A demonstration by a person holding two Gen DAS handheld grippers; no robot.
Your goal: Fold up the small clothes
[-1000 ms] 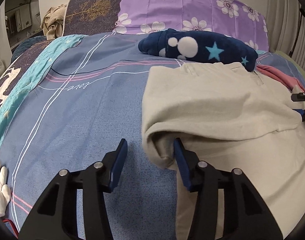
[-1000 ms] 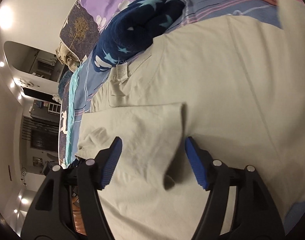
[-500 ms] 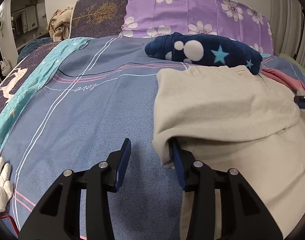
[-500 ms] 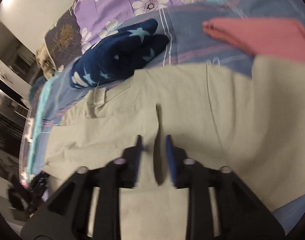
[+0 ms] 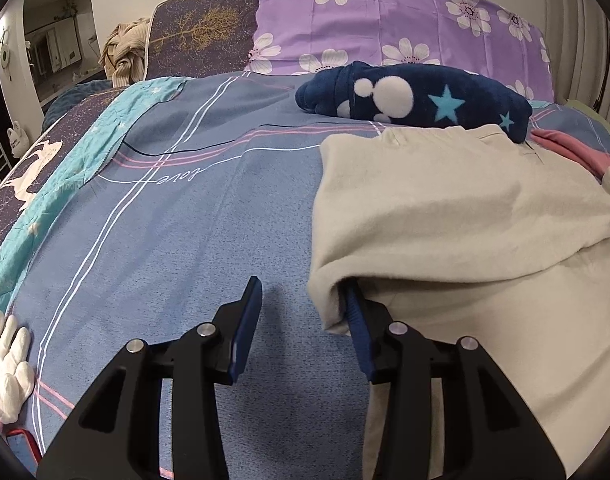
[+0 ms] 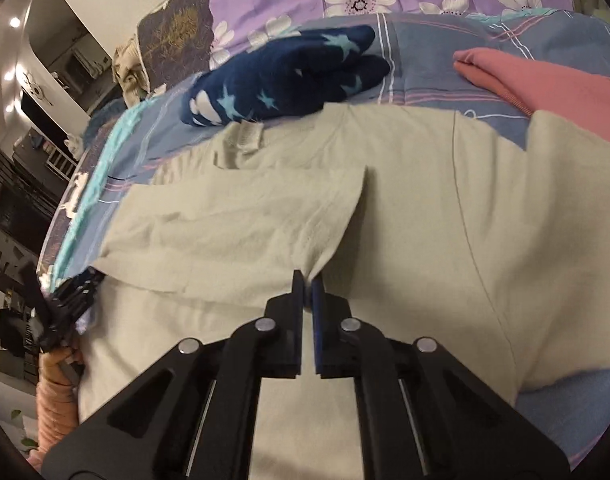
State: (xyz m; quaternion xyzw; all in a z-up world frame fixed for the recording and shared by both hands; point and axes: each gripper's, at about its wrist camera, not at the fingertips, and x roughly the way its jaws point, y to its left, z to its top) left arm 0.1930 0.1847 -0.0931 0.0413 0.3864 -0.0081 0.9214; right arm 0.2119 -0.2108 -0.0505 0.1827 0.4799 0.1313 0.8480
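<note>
- The beige garment [image 6: 405, 208] is lying spread across the bed [image 5: 185, 220], filling the right half of the left wrist view and nearly all of the right wrist view, with 1 flap [image 6: 241, 220] already doubled over its main body.
- The right gripper [image 6: 308, 280] is pinching the near corner of that flap, its blue pads drawn almost together with only a thin layer of cloth between them.
- The left gripper [image 5: 301, 312] is standing wide apart at the flap's other near corner: its right finger [image 5: 355, 316] is tucked under the rolled fold edge, while its left finger [image 5: 247, 320] is hanging over bare bedding, holding nothing.
- The flap's long axis is running from 1 gripper to the other, and both are sitting along its near edge, so the coming move seems to depend on the left one closing on its corner before the edge can be carried evenly.
- The rest of the garment is stretching away from both grippers toward the navy star-print fleece [image 5: 417, 98] and the pink cloth [image 6: 545, 80], each just beside its far edge.
</note>
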